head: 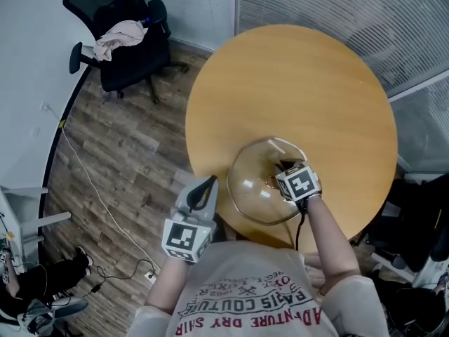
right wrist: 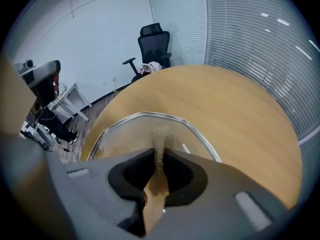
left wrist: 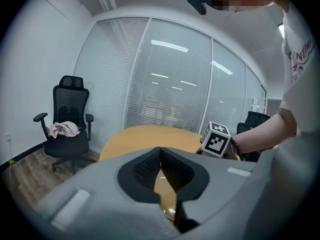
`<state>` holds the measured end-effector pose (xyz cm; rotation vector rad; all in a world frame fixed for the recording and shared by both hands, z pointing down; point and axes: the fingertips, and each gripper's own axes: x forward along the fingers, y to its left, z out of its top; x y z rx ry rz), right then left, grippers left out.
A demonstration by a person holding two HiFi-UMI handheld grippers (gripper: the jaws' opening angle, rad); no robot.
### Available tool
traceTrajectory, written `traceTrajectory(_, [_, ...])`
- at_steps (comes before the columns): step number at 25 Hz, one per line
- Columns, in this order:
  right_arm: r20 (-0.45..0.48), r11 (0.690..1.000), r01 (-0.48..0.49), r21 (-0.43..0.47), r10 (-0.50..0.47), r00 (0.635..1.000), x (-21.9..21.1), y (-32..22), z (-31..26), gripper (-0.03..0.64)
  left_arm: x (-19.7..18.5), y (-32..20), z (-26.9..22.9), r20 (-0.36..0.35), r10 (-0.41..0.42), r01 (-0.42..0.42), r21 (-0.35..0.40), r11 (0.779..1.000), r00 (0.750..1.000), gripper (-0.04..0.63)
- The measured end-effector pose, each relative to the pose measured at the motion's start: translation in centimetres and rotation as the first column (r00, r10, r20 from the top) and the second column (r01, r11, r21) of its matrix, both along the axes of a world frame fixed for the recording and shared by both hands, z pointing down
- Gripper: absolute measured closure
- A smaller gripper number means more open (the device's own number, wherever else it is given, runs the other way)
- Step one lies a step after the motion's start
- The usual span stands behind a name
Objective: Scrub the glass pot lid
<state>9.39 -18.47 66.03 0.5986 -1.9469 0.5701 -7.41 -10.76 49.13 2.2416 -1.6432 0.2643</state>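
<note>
The glass pot lid (head: pixel 251 188) lies on the near part of the round wooden table (head: pixel 302 83), its metal rim (right wrist: pixel 150 115) catching the light. My right gripper (head: pixel 285 168) is over the lid's right half and is shut on a brownish fuzzy scrub pad (right wrist: pixel 160 136), whose tip sticks out over the glass. My left gripper (head: pixel 208 186) hangs just off the table's near left edge, a little left of the lid. Its jaws meet at the tips (left wrist: pixel 160 151) with nothing between them. In the left gripper view the right gripper's marker cube (left wrist: pixel 218 139) shows over the table.
A black office chair (head: pixel 126 41) with a crumpled cloth (head: pixel 119 37) on its seat stands on the wooden floor at the far left. A thin cable (head: pixel 91 188) trails over the floor. Glass walls with blinds (head: pixel 337 12) run behind the table.
</note>
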Motion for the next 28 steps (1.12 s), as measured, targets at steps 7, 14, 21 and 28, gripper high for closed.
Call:
traceTrajectory(7, [-0.049, 0.999, 0.029, -0.041, -0.031, 0.998, -1.9, 0.2, 0.0, 0.563, -1.2, 0.4, -0.5, -0.008, 0.003, -0.003, -0.003, 1.0, 1.0, 0.588])
traceTrajectory(14, [-0.078, 0.993, 0.082, -0.081, -0.088, 0.993, -3.6, 1.1, -0.1, 0.563, -2.7, 1.1, -1.4, -0.023, -0.013, 0.013, 0.002, 1.0, 1.0, 0.588])
traceTrajectory(21, [-0.111, 0.993, 0.112, -0.05, -0.117, 0.987, -5.2, 2.2, 0.0, 0.563, -4.4, 2.2, -1.5, -0.031, -0.026, 0.026, -0.005, 1.0, 0.999, 0.588])
traceTrajectory(28, [-0.174, 0.966, 0.258, 0.021, -0.251, 0.952, -8.3, 3.4, -0.4, 0.563, -5.5, 3.5, -2.0, -0.048, -0.02, 0.021, 0.001, 1.0, 0.999, 0.588])
